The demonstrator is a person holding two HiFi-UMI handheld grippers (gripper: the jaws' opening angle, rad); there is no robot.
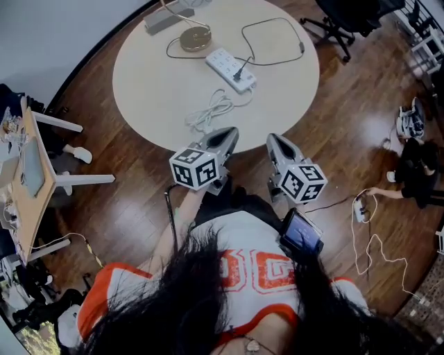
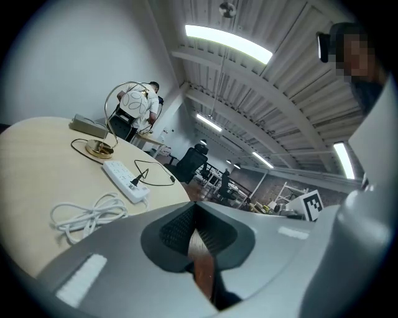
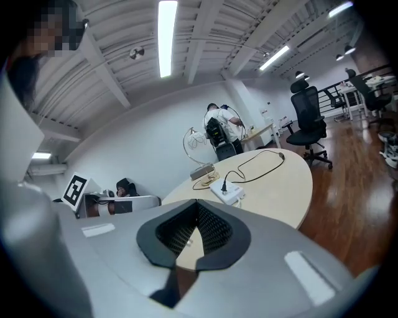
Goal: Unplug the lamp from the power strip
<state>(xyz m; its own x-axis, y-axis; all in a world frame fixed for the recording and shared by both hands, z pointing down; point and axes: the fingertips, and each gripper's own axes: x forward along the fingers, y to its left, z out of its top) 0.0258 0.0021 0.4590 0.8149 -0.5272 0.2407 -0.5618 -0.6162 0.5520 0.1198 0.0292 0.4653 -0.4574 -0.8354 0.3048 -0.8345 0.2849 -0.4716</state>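
A white power strip (image 1: 231,69) lies on the round table (image 1: 152,90), with a black plug (image 1: 241,75) in it. The plug's black cord (image 1: 277,21) loops over the far side of the table. The lamp's brass base (image 1: 195,39) stands behind the strip, and its wire ring (image 2: 127,105) rises above it. My left gripper (image 1: 226,137) and right gripper (image 1: 277,143) hover side by side at the table's near edge, both shut and empty, well short of the strip. The strip (image 2: 124,180) and plug (image 3: 225,184) lie ahead of each gripper.
A bundled white cable (image 1: 211,111) lies between the strip and the near edge. A grey box (image 1: 168,17) sits at the back of the table. A black office chair (image 1: 347,17) stands beyond it, a wooden side table (image 1: 31,173) is at the left, and a person (image 1: 416,173) sits on the floor at the right.
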